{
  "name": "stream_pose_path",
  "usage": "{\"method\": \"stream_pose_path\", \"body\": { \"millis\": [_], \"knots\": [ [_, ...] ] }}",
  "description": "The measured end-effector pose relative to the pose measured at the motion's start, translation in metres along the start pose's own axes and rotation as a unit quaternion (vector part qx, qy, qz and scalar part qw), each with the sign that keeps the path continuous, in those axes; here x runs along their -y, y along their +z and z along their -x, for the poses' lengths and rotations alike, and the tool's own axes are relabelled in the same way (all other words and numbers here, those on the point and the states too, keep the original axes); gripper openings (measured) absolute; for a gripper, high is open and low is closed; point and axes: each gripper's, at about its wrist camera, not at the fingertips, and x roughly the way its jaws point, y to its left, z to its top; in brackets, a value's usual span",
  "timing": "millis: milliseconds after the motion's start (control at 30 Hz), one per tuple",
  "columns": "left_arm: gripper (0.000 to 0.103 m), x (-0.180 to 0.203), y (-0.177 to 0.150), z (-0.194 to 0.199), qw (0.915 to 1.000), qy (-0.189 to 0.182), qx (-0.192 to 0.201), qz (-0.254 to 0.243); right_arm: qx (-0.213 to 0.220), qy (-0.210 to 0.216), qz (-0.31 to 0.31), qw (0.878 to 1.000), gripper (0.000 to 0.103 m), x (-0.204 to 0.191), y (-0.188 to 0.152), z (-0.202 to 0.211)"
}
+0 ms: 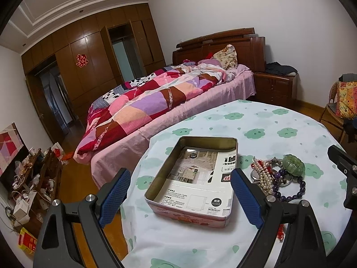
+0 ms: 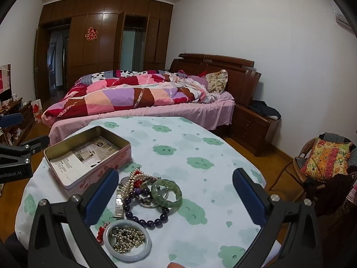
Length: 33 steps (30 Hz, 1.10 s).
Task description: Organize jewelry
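Both grippers, left (image 1: 180, 197) and right (image 2: 176, 195), are hanging wide open, holding nothing. The jade bangle (image 2: 166, 192) is looking stiff, slick and breakable; gripping across its rim seems safest, before the tin (image 2: 89, 154).

table (image 2: 200, 138): cloud-print cloth | on it: open tin (image 2: 89, 154), jewelry pile (image 2: 142, 198) beside tin

Tin: open rectangular metal tin (image 2: 89, 154) on round cloth-covered table (image 2: 200, 147) — paper-lined.
Jewelry: tangled bead-and-bangle pile (image 2: 142, 198) at tin's 4 o'clock.

Bare tablecloth (image 2: 200, 138) lies right of the jewelry pile (image 2: 142, 192); tin (image 2: 89, 156) blocks left.
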Motion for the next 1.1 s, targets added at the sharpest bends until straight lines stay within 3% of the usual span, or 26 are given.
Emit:
{"method": "stream_pose_path", "body": {
  "millis": [1100],
  "knots": [
    [0.091,-0.0007,0.0001,-0.0004,1.0000,0.001,0.000,-0.001,-0.002,0.001,0.000,1.000,0.103,0.0004,-0.0055,-0.0020]
  ]
}}
